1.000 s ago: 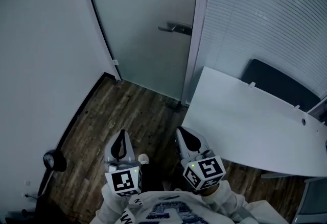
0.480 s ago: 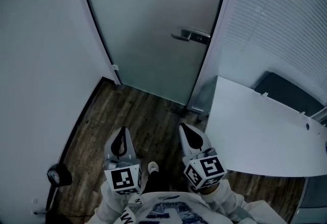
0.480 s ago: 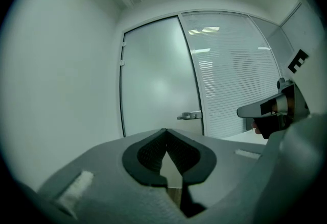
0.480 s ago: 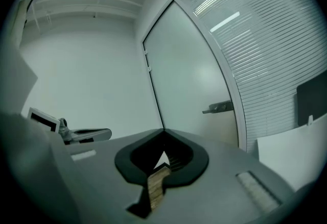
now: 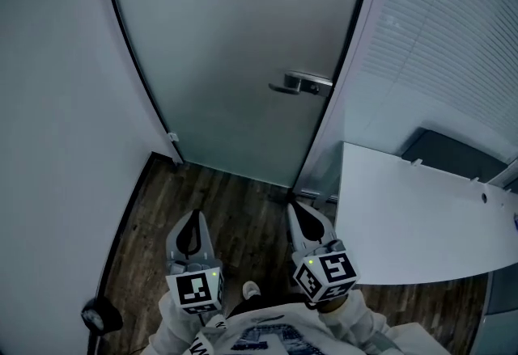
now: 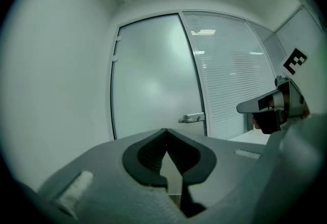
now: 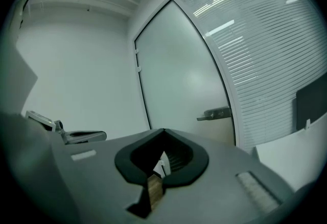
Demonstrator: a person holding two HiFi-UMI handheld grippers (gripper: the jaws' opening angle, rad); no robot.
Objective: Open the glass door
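frosted glass door (image 5: 235, 62) straight ahead, shut in its frame, with a metal lever handle (image 5: 301, 84) lying level near its right edge. two hand-held claws reach forward side by side above a dark wood floor (image 5: 227, 200). both are aimed at the door and held well apart from it. the left claw (image 5: 193, 216) points about level, its jaws clenched tip to tip with nothing between them. the right claw (image 5: 296, 208) is just beside the near corner of a white worktop (image 5: 405, 216), and its jaws are also clenched and empty. pale sleeves (image 5: 356, 317) show behind the claws at the bottom edge. slatted window blinds (image 5: 453, 30) cover the wall to the right of the door, above the worktop. the handle is higher than both claws and nearer the right one.
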